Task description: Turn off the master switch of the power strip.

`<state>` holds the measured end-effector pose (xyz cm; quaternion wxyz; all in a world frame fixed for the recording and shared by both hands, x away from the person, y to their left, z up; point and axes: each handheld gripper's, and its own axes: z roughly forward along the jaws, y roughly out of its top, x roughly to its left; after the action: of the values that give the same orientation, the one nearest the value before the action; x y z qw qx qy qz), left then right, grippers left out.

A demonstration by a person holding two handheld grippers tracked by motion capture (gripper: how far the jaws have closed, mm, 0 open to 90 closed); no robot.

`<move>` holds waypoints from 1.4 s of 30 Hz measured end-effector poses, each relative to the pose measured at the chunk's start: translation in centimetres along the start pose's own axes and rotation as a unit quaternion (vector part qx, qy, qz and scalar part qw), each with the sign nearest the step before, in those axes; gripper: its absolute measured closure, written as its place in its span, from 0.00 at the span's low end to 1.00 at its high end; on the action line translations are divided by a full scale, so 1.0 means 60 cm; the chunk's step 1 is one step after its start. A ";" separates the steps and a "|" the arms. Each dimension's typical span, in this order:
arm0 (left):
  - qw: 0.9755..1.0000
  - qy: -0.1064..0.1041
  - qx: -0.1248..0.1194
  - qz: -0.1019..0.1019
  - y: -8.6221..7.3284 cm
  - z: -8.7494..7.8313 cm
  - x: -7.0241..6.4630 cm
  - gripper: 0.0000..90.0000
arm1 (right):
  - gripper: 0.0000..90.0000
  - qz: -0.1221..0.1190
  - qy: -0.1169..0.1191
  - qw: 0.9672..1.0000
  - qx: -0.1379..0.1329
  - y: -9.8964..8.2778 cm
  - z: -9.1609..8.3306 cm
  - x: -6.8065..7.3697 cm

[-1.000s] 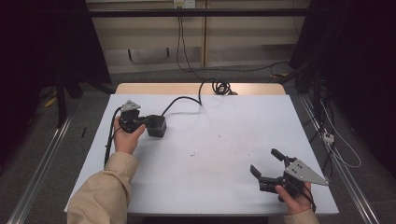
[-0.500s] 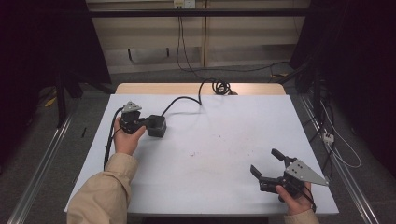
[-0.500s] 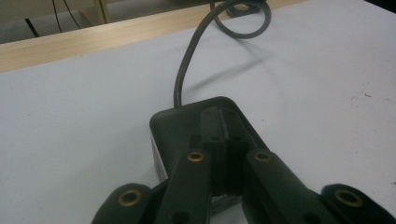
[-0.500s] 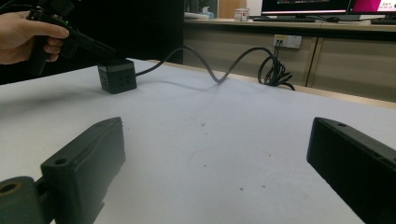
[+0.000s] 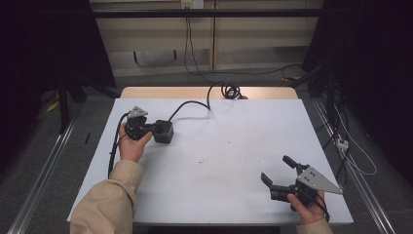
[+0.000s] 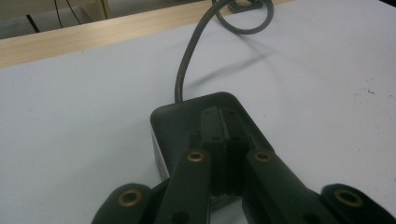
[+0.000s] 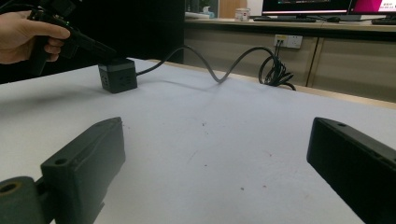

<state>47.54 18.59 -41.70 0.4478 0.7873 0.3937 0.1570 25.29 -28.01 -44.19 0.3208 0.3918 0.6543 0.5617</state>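
No change vs. the frames from a second and half a second ago: both hands, both grippers and the cube sit in the same spots.

Left gripper (image 5: pixel 155 127) – held at the far-left part of the white matte table (image 5: pixel 229 146), pointing toward the table's right side. Left hand (image 5: pixel 131 141) wraps the gripper body from below; beige fabric sleeve (image 5: pixel 104 202) runs back to the near edge. Jaws are closed flat against each other w/ nothing between them, tips resting on top of the black rounded-corner plastic power cube (image 6: pixel 187 119). In the left gripper view the closed tips lie on the cube's top face.

Power cube (image 5: pixel 163 131) stands on the table, far-left quadrant, sockets visible on its side face in the right gripper view (image 7: pixel 117 74). Its dark rubbery round cable (image 5: pixel 192 105) arcs away toward the far edge and ends in a coil (image 5: pixel 230 90) on the pale wood strip there.

Right gripper (image 5: pixel 278 171) – near-right corner, right hand (image 5: pixel 307 207) gripping from behind, grey three-cornered plate on top. Jaws stand wide apart, empty, aimed across the table toward the cube – well apart from it. Table surface shows small dark specks mid-area.
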 end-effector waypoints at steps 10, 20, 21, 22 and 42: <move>1.000 0.006 0.002 0.006 0.000 0.001 -0.003 1.00 | 0.05 -0.001 0.001 1.000 0.000 0.000 0.000 0.002; 1.000 0.009 0.001 0.003 -0.002 0.001 -0.006 1.00 | 0.05 -0.001 0.001 1.000 -0.001 0.001 -0.002 0.001; 1.000 0.012 0.003 0.009 -0.001 0.001 -0.007 1.00 | 0.05 0.000 0.000 1.000 -0.001 0.001 -0.002 0.002; 1.000 0.014 0.003 0.014 -0.001 0.001 -0.009 1.00 | 0.05 0.000 0.000 1.000 -0.001 0.001 -0.002 0.002; 1.000 0.011 -0.012 0.003 -0.009 0.001 -0.012 1.00 | 0.05 -0.002 -0.001 1.000 -0.003 0.001 -0.005 0.002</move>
<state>46.85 18.19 -42.10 0.4523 0.7815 0.3941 0.1716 24.97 -28.05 -44.07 0.3238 0.3900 0.6535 0.5622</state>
